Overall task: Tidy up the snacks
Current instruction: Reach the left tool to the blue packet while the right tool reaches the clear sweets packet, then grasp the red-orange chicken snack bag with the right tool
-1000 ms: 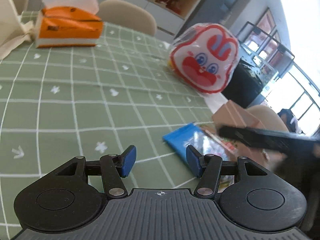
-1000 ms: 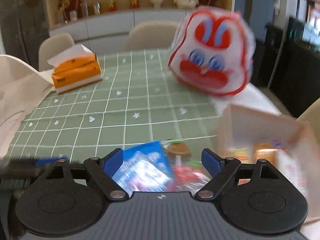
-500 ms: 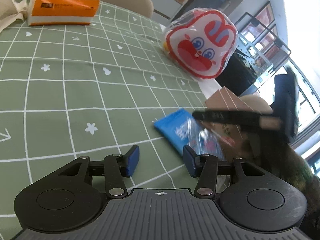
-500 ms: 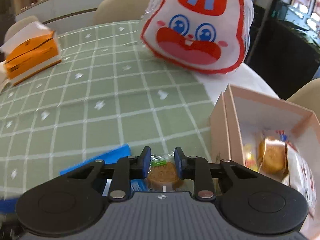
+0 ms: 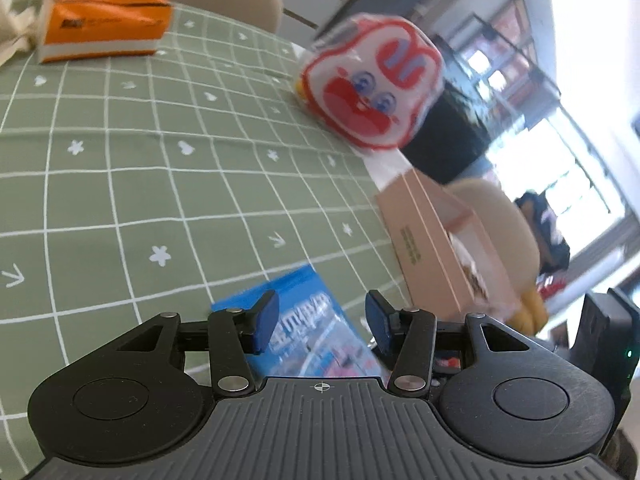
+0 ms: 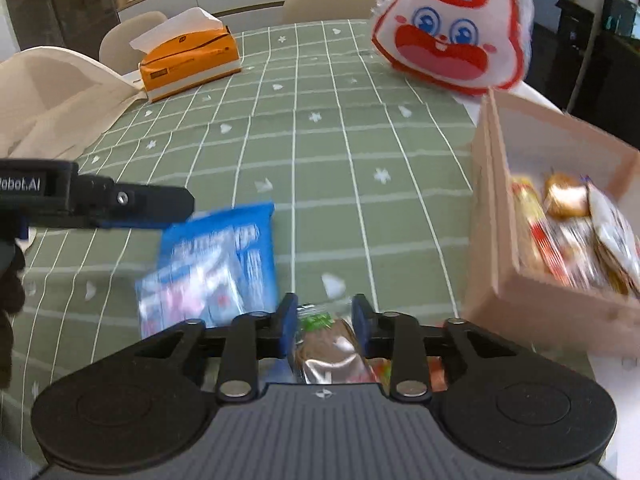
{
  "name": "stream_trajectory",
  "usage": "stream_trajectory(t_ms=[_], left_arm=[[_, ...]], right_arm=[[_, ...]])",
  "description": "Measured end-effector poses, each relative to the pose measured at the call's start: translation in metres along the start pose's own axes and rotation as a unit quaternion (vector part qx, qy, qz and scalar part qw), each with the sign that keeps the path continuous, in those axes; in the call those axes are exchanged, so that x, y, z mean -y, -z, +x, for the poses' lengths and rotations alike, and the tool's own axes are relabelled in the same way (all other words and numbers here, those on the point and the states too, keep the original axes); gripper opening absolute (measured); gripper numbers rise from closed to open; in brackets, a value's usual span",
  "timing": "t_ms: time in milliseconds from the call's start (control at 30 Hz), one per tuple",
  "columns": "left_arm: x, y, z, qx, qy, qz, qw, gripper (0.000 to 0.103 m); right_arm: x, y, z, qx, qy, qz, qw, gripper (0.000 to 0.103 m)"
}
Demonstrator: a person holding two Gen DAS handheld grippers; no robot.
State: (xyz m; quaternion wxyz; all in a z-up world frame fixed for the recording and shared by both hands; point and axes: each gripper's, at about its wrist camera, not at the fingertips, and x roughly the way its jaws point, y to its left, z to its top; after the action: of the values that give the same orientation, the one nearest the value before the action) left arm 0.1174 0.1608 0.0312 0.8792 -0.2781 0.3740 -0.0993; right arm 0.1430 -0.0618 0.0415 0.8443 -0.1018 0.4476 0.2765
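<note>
At the bottom of the right wrist view, the right tool [image 6: 323,326] has a small brown cookie pack [image 6: 330,350] between its blue pads. Its jaws have just been opening a little, and they are narrow. The pads look close on the pack, but I cannot tell if they press it. Low in the left wrist view, the left tool [image 5: 322,322] is about half open with nothing in it, just above a blue snack bag [image 5: 308,332] that lies on the green checked surface [image 5: 120,184]. To the right, the pink box [image 6: 496,240] already has some snacks inside. So part is done. The cookie and blue bag are still out. Farther back sits a rabbit-face bag [image 6: 452,28].
</note>
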Motion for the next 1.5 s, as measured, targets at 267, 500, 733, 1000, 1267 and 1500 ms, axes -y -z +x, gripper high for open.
stream_trajectory(t_ms=[267,500,733,1000,1267,1500], left_arm=[[0.009,0.025,-0.009,-0.011,-0.042,0.048,0.9979,0.053],[0.008,0.032,-0.008,-0.011,-0.044,0.024,0.9987,0.054],[0.046,0.025,0.014,0.004,-0.057,0.104,0.9929,0.054],[0.042,0.038,-0.018,-0.011,-0.071,0.113,0.9909,0.053],[0.016,0.068,-0.067,-0.017,-0.069,0.054,0.9960,0.053],[0.033,0.075,-0.089,-0.033,-0.137,0.125,0.9821,0.053]], right_arm=[[0.019,0.044,-0.031,0.041,0.046,-0.020,0.998,0.042],[0.025,0.066,-0.039,0.065,-0.025,0.018,0.997,0.043],[0.004,0.074,-0.044,0.084,-0.079,0.000,0.993,0.043],[0.028,0.042,-0.042,0.146,-0.026,0.045,0.988,0.060],[0.015,0.047,-0.017,0.091,-0.094,0.019,0.991,0.042],[0.021,0.080,-0.043,0.137,-0.055,-0.002,0.989,0.054]])
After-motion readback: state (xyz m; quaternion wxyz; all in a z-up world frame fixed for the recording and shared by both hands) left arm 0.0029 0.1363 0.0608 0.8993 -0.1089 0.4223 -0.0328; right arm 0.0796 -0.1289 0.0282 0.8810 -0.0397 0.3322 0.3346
